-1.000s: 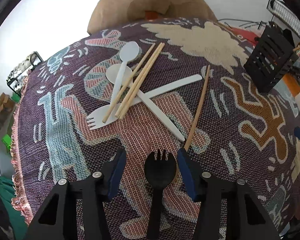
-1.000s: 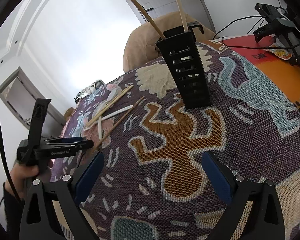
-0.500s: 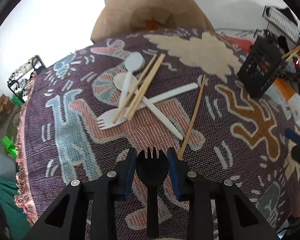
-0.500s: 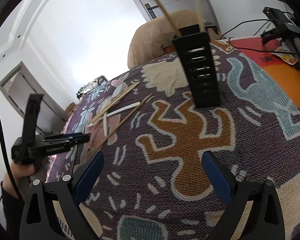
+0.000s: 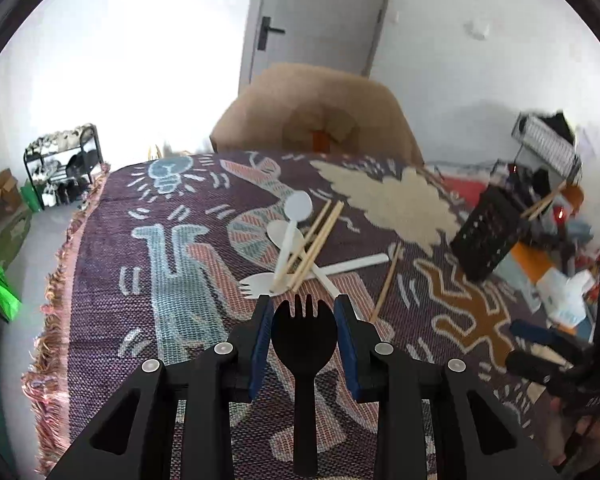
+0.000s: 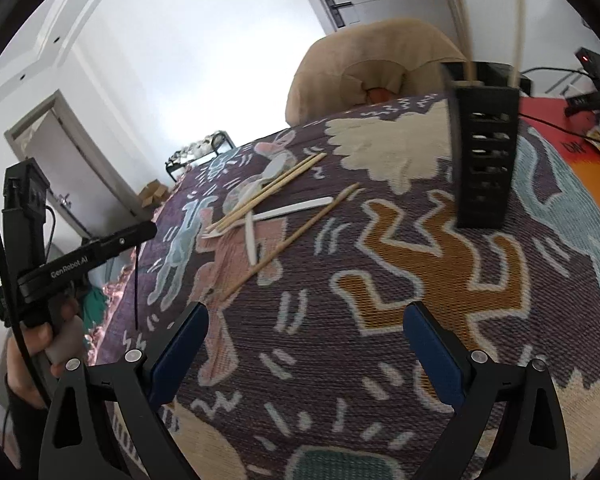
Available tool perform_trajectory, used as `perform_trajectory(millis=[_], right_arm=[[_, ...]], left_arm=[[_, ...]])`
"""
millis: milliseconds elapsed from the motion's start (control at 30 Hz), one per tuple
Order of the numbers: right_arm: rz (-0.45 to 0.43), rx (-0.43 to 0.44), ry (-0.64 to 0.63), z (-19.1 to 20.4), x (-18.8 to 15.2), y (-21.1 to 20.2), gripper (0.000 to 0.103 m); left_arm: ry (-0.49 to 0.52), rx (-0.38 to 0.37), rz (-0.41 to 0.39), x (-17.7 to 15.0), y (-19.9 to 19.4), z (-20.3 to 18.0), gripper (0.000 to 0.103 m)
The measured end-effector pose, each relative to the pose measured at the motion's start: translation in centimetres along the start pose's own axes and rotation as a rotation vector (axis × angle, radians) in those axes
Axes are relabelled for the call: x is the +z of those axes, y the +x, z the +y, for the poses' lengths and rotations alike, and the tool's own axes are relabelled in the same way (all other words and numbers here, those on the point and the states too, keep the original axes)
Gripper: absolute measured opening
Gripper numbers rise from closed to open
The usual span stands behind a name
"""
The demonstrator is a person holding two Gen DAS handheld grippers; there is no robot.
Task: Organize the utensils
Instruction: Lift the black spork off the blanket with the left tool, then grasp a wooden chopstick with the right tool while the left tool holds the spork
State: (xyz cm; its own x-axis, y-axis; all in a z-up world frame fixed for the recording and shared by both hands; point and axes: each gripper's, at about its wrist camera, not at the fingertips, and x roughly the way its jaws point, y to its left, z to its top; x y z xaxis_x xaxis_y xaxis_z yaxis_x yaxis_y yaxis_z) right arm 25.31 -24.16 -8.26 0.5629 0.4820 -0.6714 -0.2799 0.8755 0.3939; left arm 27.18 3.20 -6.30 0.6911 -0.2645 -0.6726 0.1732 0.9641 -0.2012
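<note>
My left gripper [image 5: 303, 308] is shut on a black spork [image 5: 304, 344] and holds it above the patterned cloth [image 5: 180, 280], tines forward. Just beyond lies a pile of white plastic utensils [image 5: 290, 236] crossed with wooden chopsticks [image 5: 320, 232]. One more chopstick [image 5: 386, 284] lies alone to the right. A black slotted holder [image 6: 484, 160] stands at the far right with chopsticks in it. My right gripper [image 6: 304, 312] hovers open over the cloth, nothing between its fingers. From the right wrist, the spork [image 6: 137, 280] hangs as a thin dark line under the left gripper [image 6: 84, 256].
A beige chair [image 5: 316, 120] stands behind the table. The cloth's fringed edge [image 5: 56, 288] runs down the left. A red and orange surface with cables and clutter [image 5: 560, 280] lies past the holder. A shoe rack [image 5: 64, 160] is on the floor at far left.
My left gripper closed on the black spork and lifted it off the cloth, tilting up. The right gripper stayed open and shifted only slightly.
</note>
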Motion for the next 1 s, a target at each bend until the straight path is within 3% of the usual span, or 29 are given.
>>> perform_trajectory(millis=[133,233,367,467,900,1000], right_arm=[[0.036,-0.003,-0.046,1.7,0.3,1.4,0.097],[0.079,0.010,-0.074,3.0,0.4,2.9,0.079],[0.111,0.007,-0.103,4.6,0.5,4.6,0.074],[0.137,-0.029,-0.123,5.8,0.7,6.5,0.066],[0.206,-0.201,-0.193,9.2,1.0,12.1,0.065],[0.206,-0.249,-0.224,9.4,0.6,12.3,0.052]], left_arm=[[-0.058,-0.028,-0.060,-0.8,-1.1,1.5,0.033],[-0.092,-0.030,-0.104,-1.3,-2.2,2.5,0.033],[-0.139,-0.031,-0.140,-2.0,-3.4,3.9,0.032],[-0.163,-0.025,-0.158,-2.6,-4.3,4.9,0.033],[-0.236,-0.010,-0.222,-4.3,-7.2,8.6,0.032],[-0.247,-0.007,-0.226,-4.5,-7.6,9.2,0.032]])
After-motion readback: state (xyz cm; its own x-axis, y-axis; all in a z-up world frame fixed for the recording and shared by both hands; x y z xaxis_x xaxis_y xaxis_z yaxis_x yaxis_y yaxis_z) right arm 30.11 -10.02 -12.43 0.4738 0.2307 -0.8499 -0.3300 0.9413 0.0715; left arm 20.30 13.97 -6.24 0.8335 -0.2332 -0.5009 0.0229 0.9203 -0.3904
